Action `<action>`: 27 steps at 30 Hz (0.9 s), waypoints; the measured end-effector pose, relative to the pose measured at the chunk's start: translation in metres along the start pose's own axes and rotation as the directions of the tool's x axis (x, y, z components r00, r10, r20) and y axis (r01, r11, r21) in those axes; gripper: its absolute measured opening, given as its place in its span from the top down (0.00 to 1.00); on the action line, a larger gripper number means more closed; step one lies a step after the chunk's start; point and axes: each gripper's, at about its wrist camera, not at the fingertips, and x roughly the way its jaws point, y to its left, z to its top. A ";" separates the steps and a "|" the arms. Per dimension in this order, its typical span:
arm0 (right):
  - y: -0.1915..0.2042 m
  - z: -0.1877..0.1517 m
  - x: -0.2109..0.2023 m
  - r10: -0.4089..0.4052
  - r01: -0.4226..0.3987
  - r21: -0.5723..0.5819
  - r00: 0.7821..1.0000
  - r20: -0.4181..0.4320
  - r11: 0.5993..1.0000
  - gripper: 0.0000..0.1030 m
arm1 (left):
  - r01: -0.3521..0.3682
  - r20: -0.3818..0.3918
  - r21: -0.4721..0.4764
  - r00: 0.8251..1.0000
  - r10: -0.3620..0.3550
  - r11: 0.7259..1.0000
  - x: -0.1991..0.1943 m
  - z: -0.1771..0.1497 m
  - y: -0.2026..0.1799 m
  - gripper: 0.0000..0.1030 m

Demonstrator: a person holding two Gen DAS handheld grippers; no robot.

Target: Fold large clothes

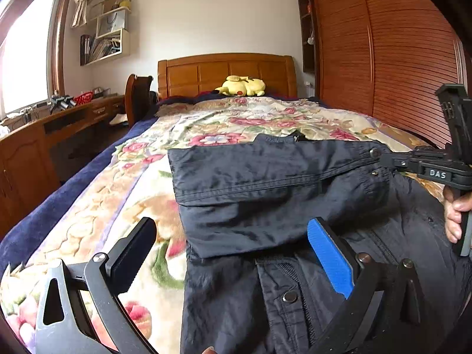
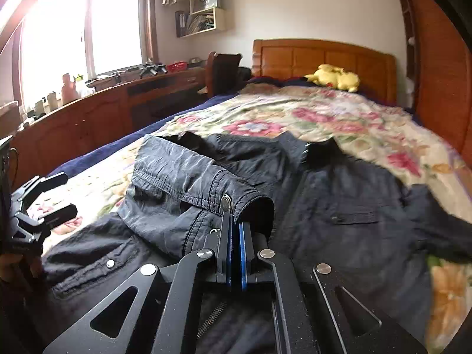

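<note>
Dark navy jacket lies spread on the floral blanket, its sleeve cuff pinched between the clenched jaws of the right gripper. Left of the jacket, the left gripper hangs with jaws spread, empty. Beyond the jacket, a yellow plush toy rests at the headboard.

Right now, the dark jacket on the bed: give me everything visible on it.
The dark jacket is navy, thin wrinkled woven fabric with metal snaps, a front zipper and flap pockets. It lies spread on the floral blanket, collar toward the headboard. One sleeve is folded across the body; the right gripper is shut on its cuff. The left gripper is open above the hem.
</note>
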 end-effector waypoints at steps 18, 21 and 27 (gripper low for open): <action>0.000 -0.002 -0.032 -0.303 0.288 -0.194 0.951 -0.054 0.938 0.97 | 0.073 0.040 -0.003 0.997 -0.072 0.997 -0.015 0.021 -0.015 0.00; -0.004 -0.008 -0.026 -0.352 0.326 -0.222 0.932 -0.089 0.919 0.97 | 0.081 0.036 0.003 0.996 -0.081 0.997 -0.014 0.019 -0.019 0.00; -0.011 -0.010 -0.023 -0.374 0.342 -0.208 0.918 -0.135 0.916 0.96 | 0.102 0.017 0.003 0.995 -0.102 0.995 -0.009 0.017 -0.026 0.00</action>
